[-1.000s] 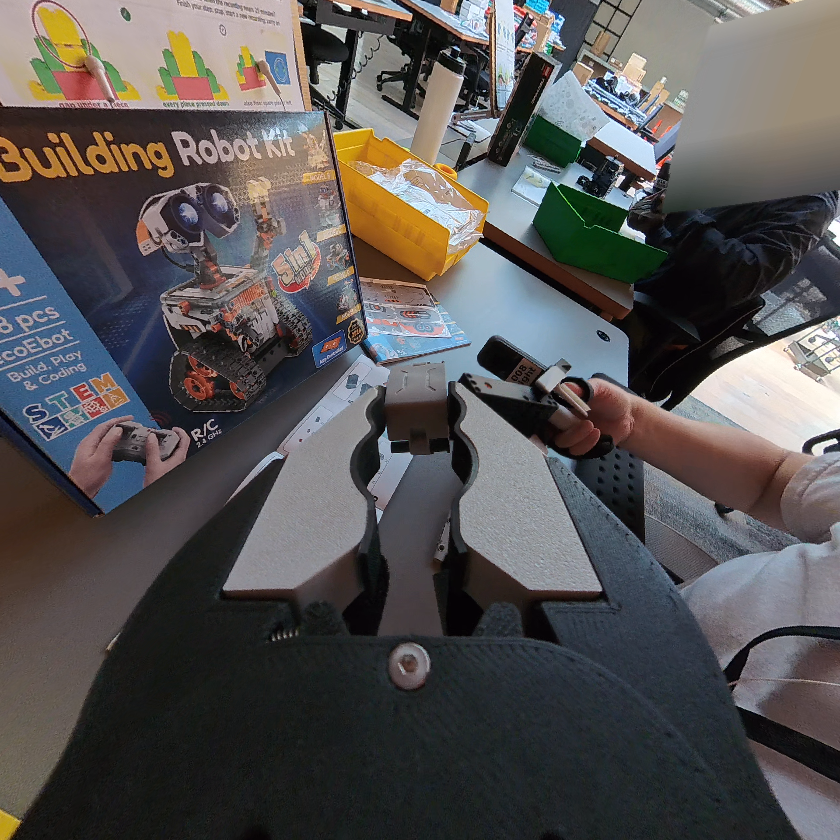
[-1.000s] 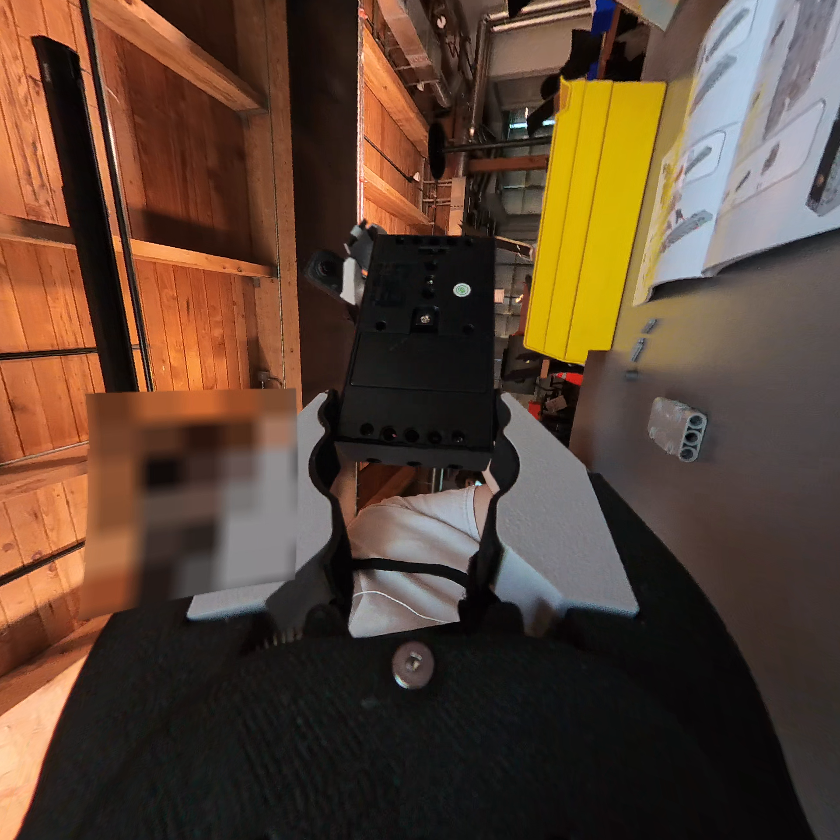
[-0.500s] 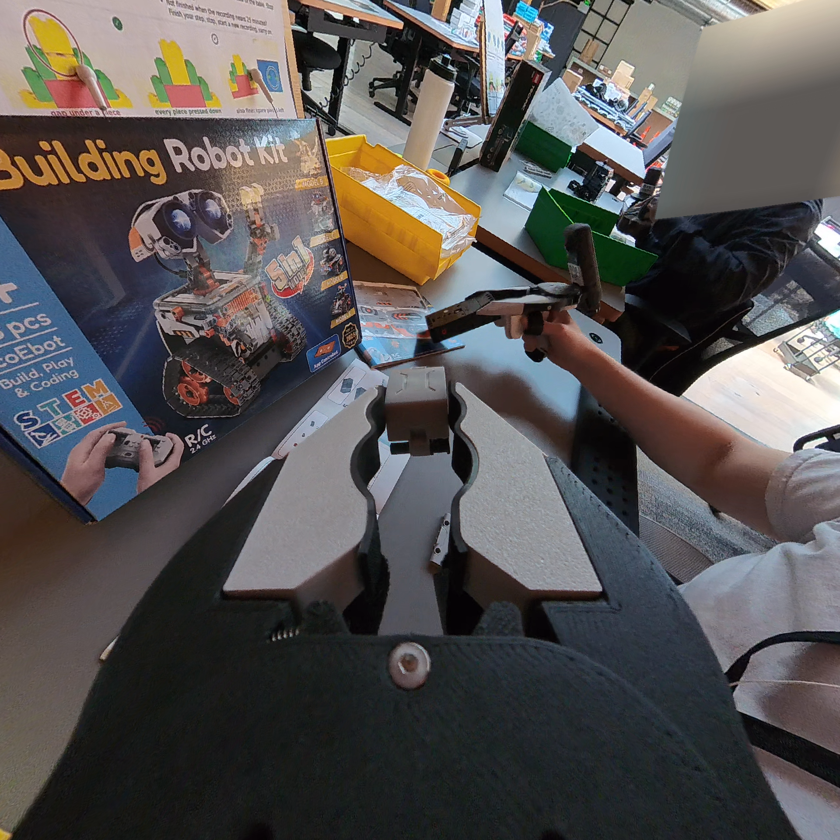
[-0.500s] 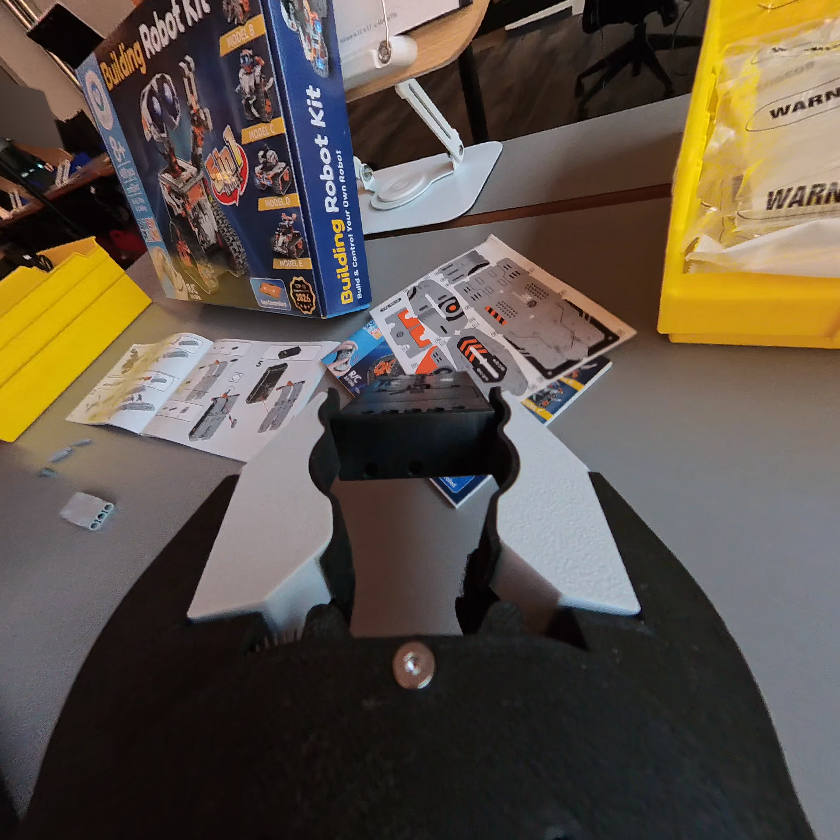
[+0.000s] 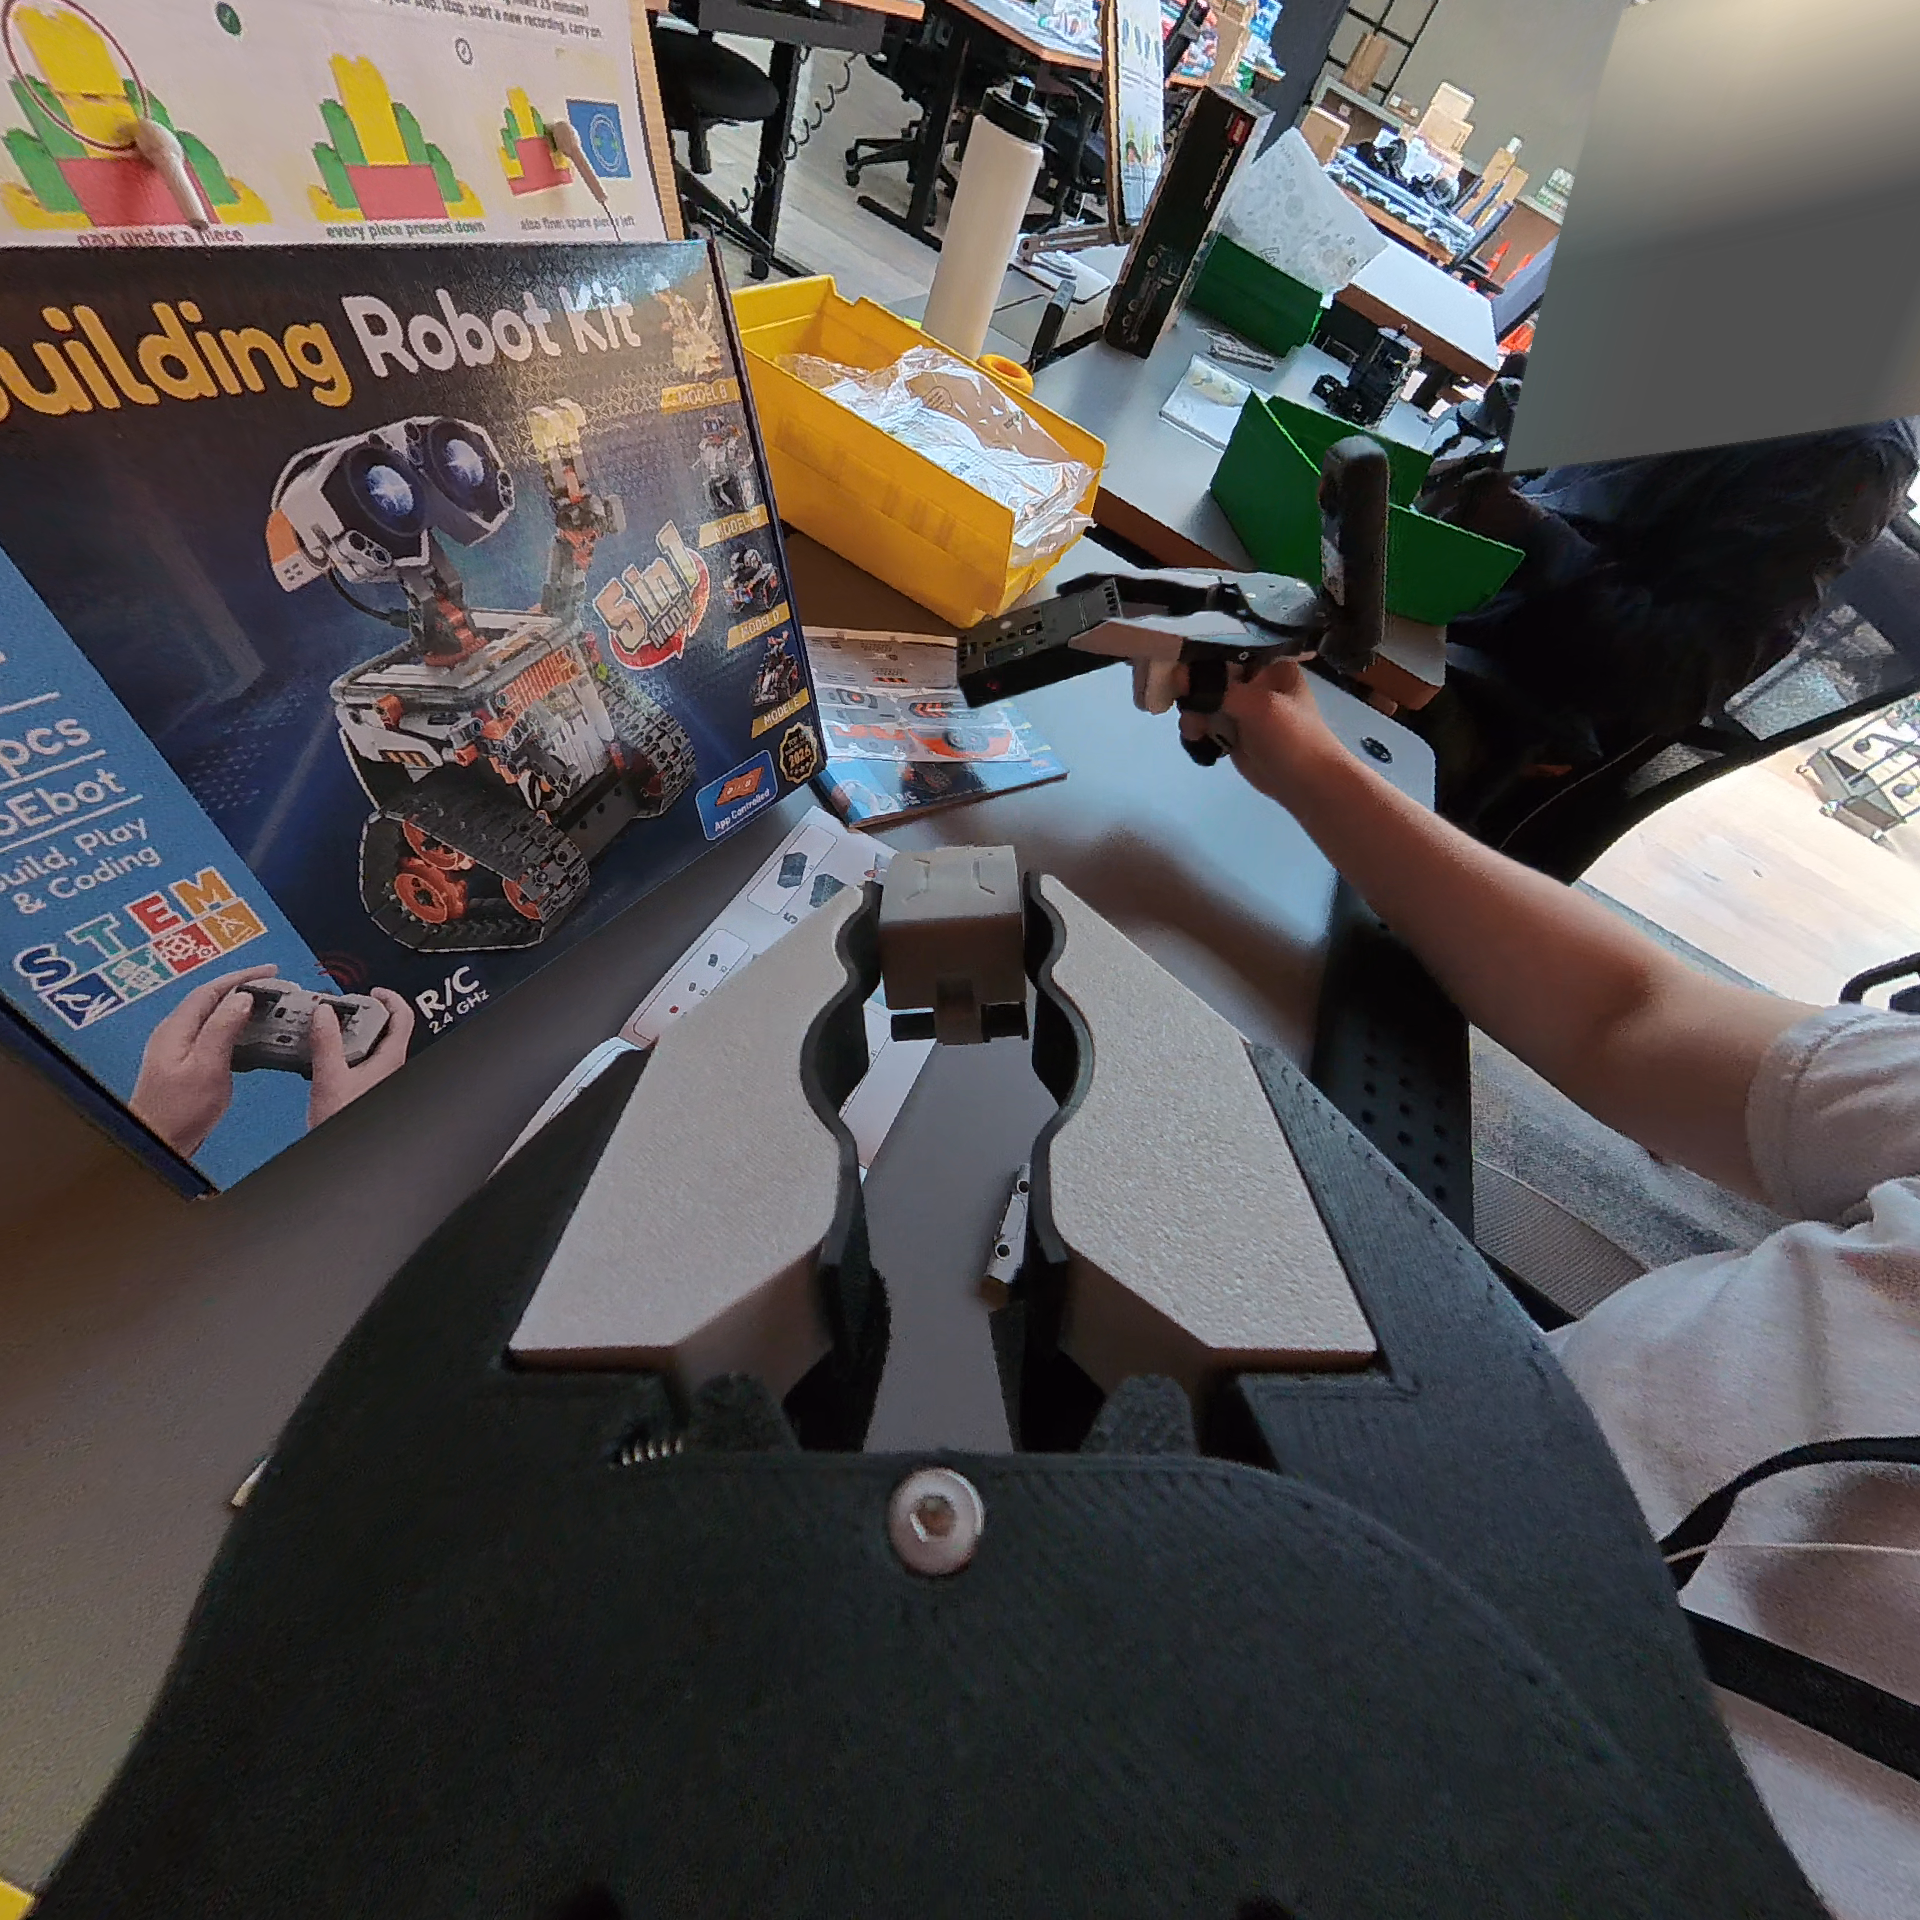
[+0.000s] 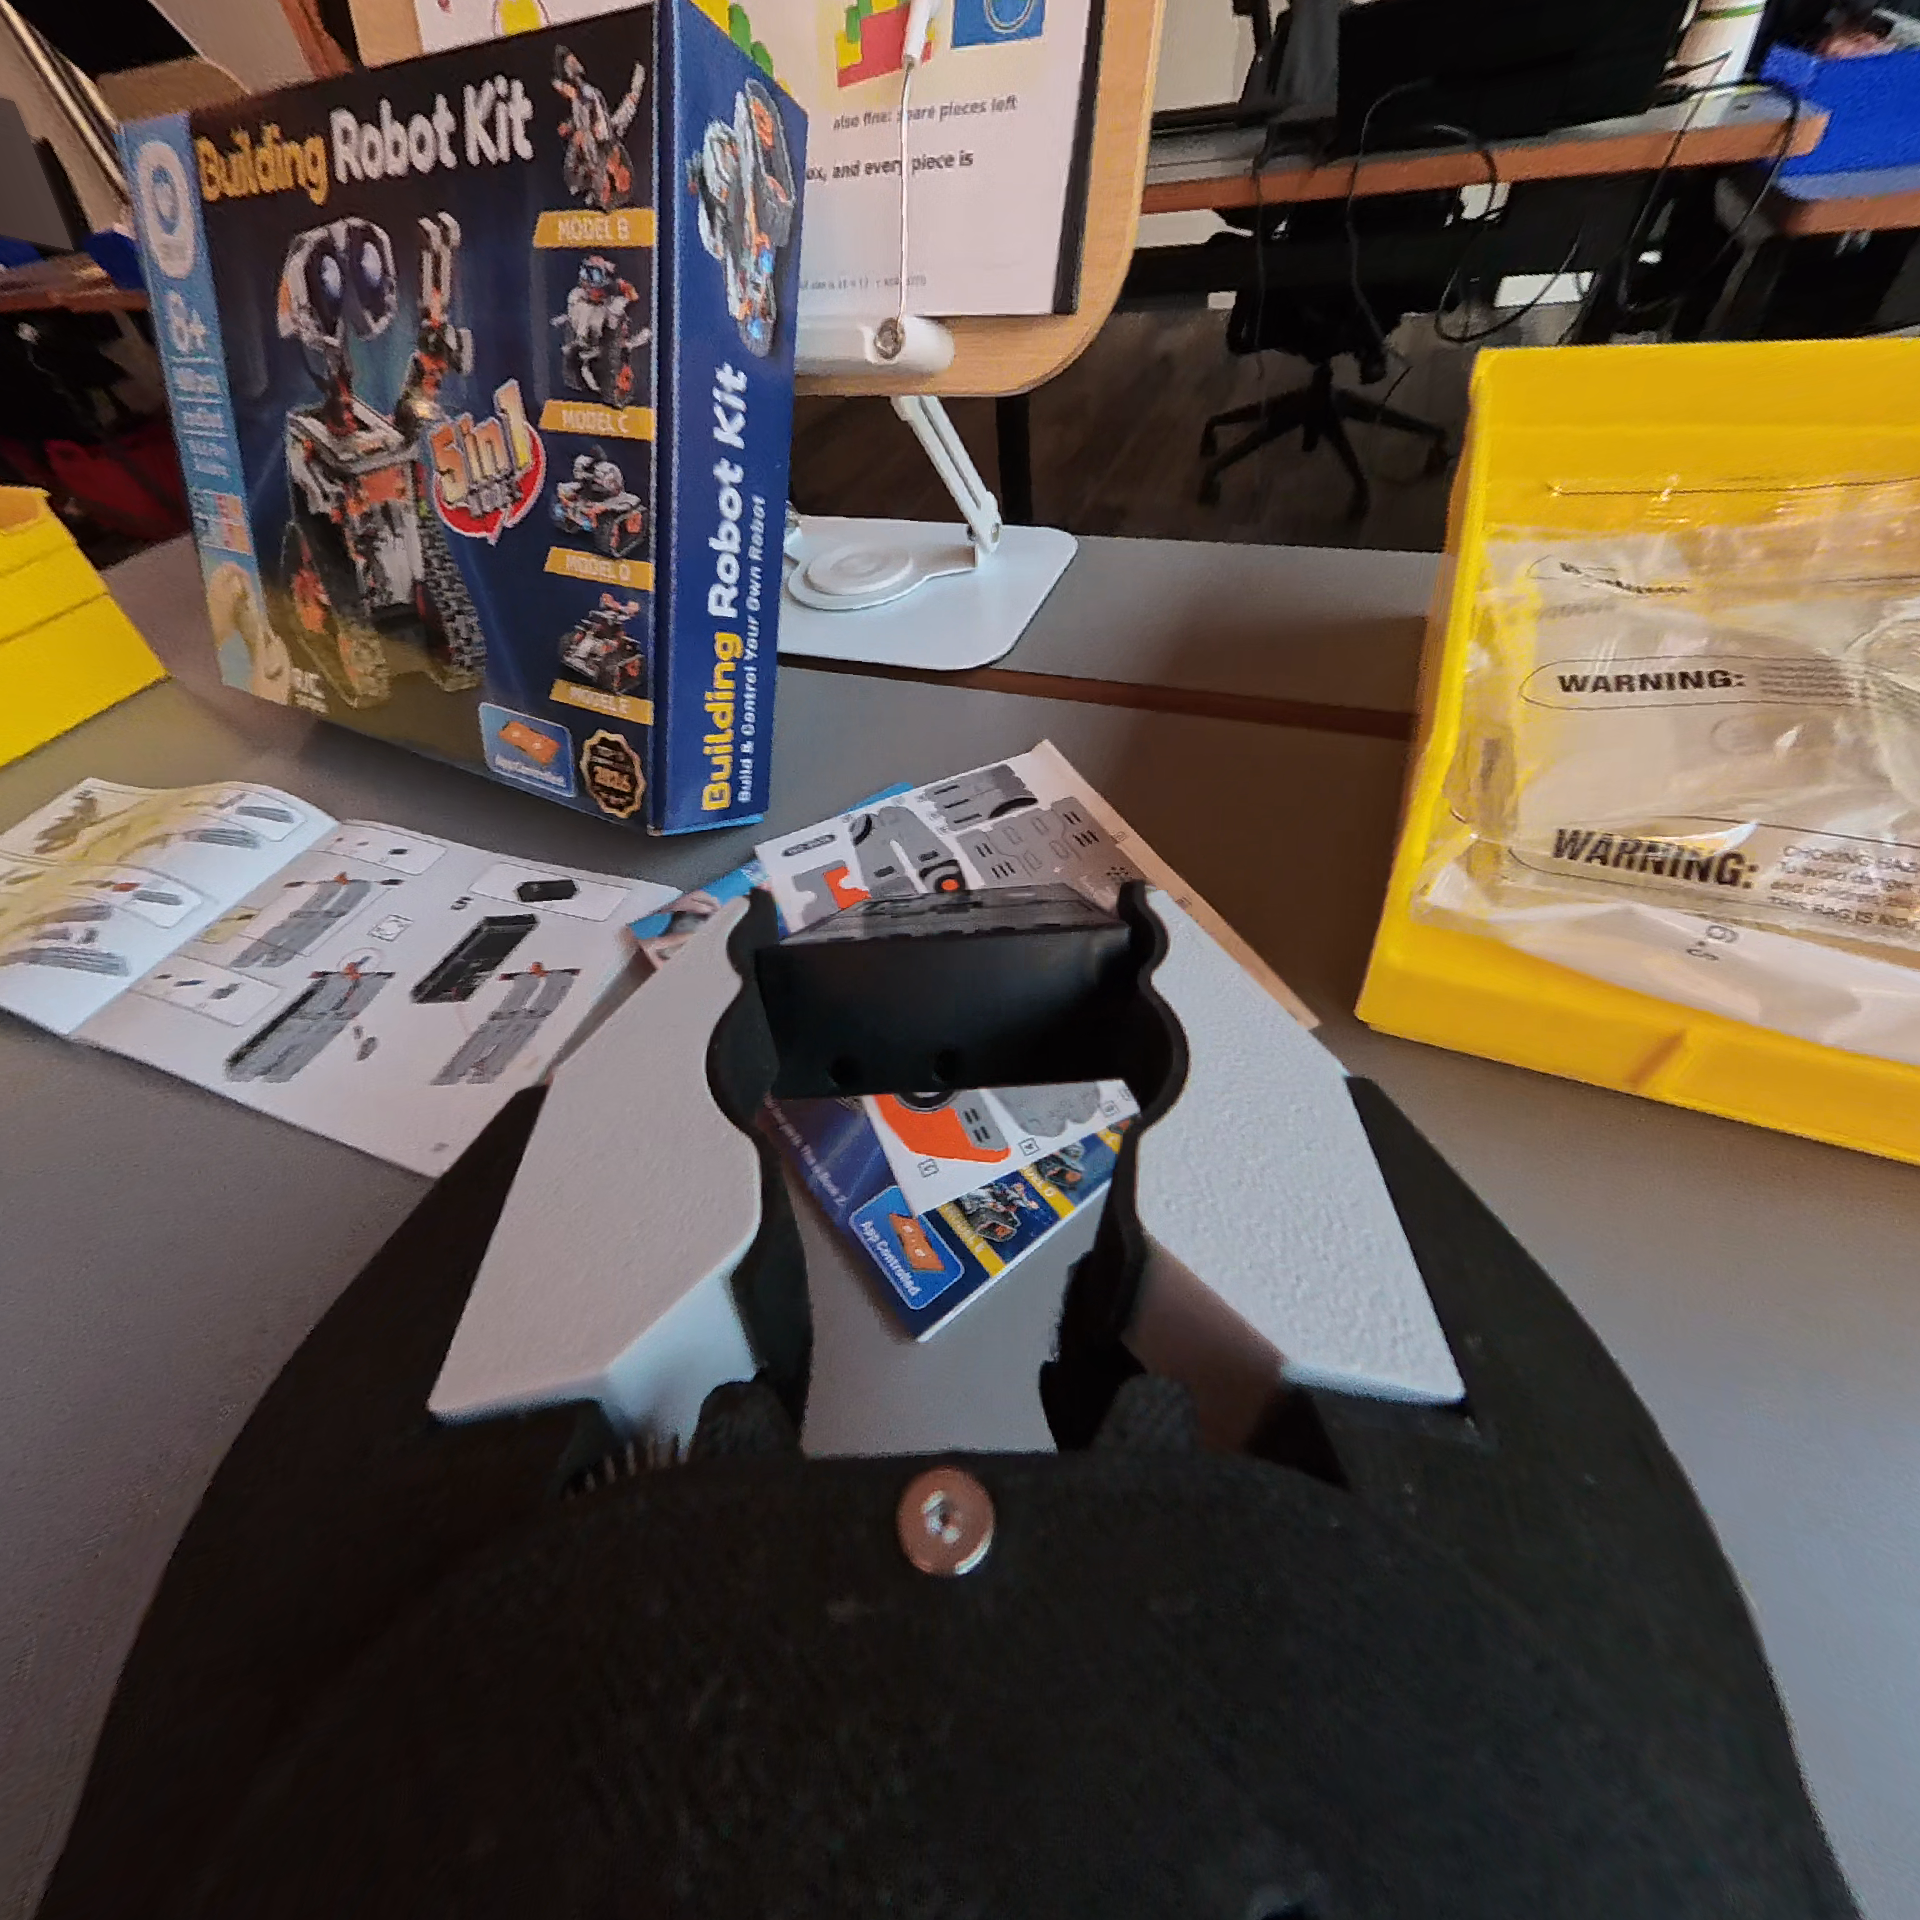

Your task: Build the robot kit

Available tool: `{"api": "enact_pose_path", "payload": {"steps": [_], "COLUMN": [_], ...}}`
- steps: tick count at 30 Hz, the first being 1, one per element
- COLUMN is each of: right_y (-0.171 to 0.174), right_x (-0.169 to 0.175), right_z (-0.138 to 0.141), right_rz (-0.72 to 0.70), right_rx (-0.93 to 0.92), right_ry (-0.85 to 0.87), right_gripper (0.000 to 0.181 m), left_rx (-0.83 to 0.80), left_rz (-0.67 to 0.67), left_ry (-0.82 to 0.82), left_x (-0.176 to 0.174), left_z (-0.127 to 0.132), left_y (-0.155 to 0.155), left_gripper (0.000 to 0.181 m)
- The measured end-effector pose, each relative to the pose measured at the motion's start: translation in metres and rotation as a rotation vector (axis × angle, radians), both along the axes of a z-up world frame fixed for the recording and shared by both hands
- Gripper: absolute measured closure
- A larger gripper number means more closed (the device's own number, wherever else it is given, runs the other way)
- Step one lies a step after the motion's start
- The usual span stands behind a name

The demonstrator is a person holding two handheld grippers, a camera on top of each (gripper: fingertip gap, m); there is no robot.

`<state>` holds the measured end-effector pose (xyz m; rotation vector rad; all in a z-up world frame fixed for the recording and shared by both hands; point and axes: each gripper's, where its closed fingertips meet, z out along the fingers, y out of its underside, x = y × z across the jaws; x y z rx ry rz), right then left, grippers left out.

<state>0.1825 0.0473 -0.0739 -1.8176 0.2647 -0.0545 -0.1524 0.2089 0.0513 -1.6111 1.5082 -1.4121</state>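
My left gripper [image 5: 951, 961] is shut on a small grey motor block [image 5: 948, 951] and holds it above the grey table [image 5: 135, 1340]. My right gripper [image 6: 951, 992] is shut on a flat black box [image 6: 940, 1003] and holds it level above a sticker sheet [image 6: 997, 842] and a blue leaflet [image 6: 935, 1236]. The right gripper also shows in the left wrist view [image 5: 1049, 634], held in a hand [image 5: 1257, 717] at the far right, above the leaflet [image 5: 925, 727]. A small grey pin [image 5: 1006, 1236] lies on the table under my left fingers.
A blue robot kit box [image 5: 343, 665] [image 6: 468, 436] stands at the left. An open instruction booklet [image 6: 281, 956] lies in front of it. A yellow bin [image 6: 1683, 748] [image 5: 914, 468] holds clear plastic bags. A white stand [image 6: 914, 582] is behind. A person's arm [image 5: 1558, 966] crosses from the right. The left gripper's tips are roughly 40 cm from the right gripper's. My left gripper is the nearer one to the small grey pin [image 5: 1006, 1236]: about 25 cm, against 35 cm.
My right gripper swung round from facing the wooden wall to facing the table, then moved forward over the sticker sheet with the black box. My left gripper has barely moved.
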Motion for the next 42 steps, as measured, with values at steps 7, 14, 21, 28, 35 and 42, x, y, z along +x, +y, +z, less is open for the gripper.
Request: {"api": "enact_pose_path", "payload": {"steps": [7,14,21,28,35,42], "right_y": [-0.014,-0.039,-0.028,0.031,0.036,0.042], "right_x": [-0.009,-0.018,-0.039,-0.202,-0.29,-0.263], "right_z": [-0.038,-0.084,0.006,0.191,0.134,0.126], "right_rz": [0.015,0.053,0.06,0.248,0.377,0.349], "right_rx": [-0.111,-0.342,-0.06,0.392,0.318,0.337], "right_ry": [0.018,0.009,-0.235,-0.641,-0.627,-0.51], "right_gripper": [0.116,0.115,0.095,0.101,0.118,0.132], "left_rx": [-0.01,-0.01,-0.005,-0.006,0.015,-0.007], "left_rz": [0.002,0.003,0.015,0.053,0.044,0.036], "left_ry": [-0.002,-0.006,-0.011,0.028,0.037,0.076], "left_x": [-0.001,-0.002,-0.004,0.0,0.001,0.012], "left_z": [0.0,0.001,0.003,-0.006,-0.007,-0.017], "left_y": [0.002,0.002,0.004,0.012,0.008,0.007], "left_gripper": [0.156,0.156,0.156,0.156,0.156,0.156]}}
